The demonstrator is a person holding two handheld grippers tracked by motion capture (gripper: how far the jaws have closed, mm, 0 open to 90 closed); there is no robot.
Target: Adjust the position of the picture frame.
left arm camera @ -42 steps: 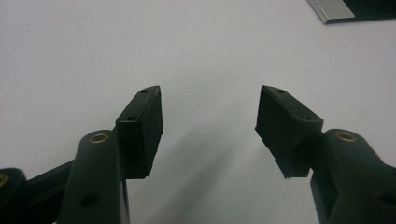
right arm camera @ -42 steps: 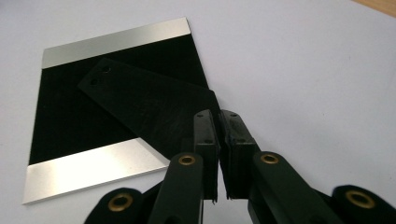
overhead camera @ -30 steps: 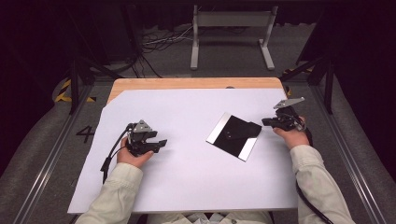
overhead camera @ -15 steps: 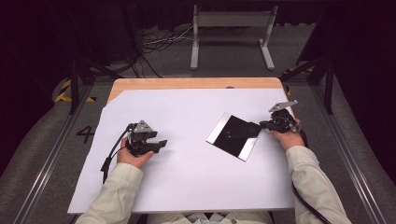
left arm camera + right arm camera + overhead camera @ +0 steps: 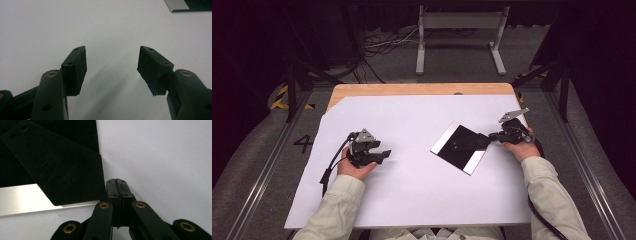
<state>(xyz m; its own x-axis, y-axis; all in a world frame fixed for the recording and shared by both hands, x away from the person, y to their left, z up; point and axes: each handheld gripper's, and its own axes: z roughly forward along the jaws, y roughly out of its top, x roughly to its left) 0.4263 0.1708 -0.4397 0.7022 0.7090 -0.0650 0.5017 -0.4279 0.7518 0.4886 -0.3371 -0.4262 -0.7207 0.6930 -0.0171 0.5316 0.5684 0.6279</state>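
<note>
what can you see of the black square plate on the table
The black square plate lies flat on the white sheet, turned cornerwise like a diamond. It looks thin and rigid, matt black with silvery metal strips along two opposite edges. A smaller black flat piece with two small holes near one end lies across it. The shut right hand-held gripper sits at the plate's right corner; whether it touches cannot be told.

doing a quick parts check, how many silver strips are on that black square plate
2. One silver strip runs along the far-left edge of the flat black square plate; the other silver strip runs along the opposite near-right edge. None looks hidden.
</note>
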